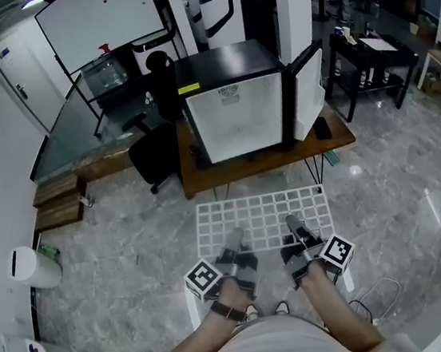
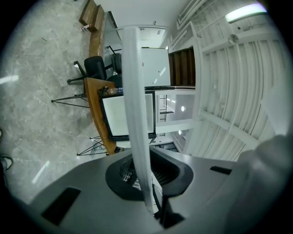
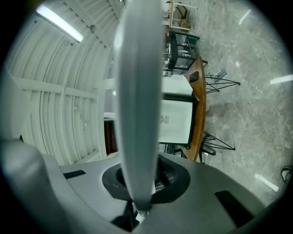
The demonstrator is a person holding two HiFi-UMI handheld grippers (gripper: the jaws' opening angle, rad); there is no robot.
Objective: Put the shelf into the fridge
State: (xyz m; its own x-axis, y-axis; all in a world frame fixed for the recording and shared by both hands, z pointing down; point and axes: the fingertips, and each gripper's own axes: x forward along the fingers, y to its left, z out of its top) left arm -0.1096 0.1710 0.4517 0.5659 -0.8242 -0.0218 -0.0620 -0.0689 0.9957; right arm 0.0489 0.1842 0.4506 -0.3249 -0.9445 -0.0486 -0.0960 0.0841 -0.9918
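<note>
White wire shelf (image 1: 261, 210) lying flat just ahead of both tools, left gripper (image 1: 234, 240) clamped on its near edge, right gripper (image 1: 296, 227) clamped on the same edge, open fridge (image 1: 236, 109) well beyond.

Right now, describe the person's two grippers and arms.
Both the left gripper and right gripper have grey-and-black bodies with grey fingers, and each carries a white cube printed with black square markers. The gripper views show smooth grey housing round a dark socket. A dark band circles the left wrist.
</note>
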